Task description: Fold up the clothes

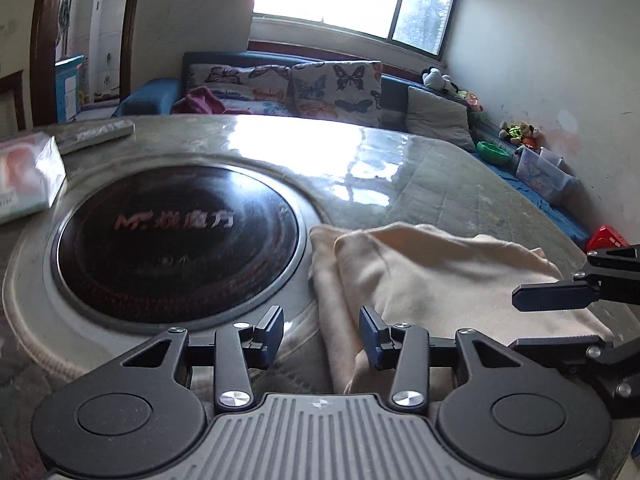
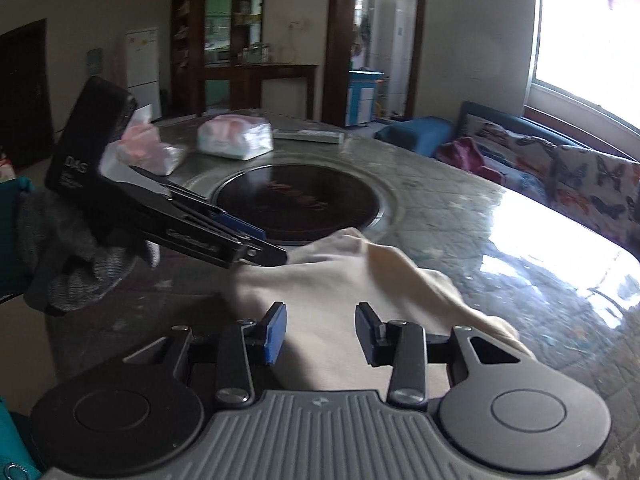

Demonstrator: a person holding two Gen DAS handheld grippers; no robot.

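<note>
Cream cloth garment [image 1: 440, 280], partly folded and rumpled, lies on the near right of the tabletop [image 1: 400, 168], its far-left corner touching the round hotplate [image 1: 178, 240] rim. Left gripper [image 1: 322, 334] jaws wide apart, empty, straddling the garment's near-left edge. Right gripper [image 2: 320, 332] also wide apart, empty, over the cloth. Best move, I'd judge: pinch both near corners low, lift evenly, fold away, avoid bunching. Tissue packs [image 2: 236, 140] sit far left.
</note>
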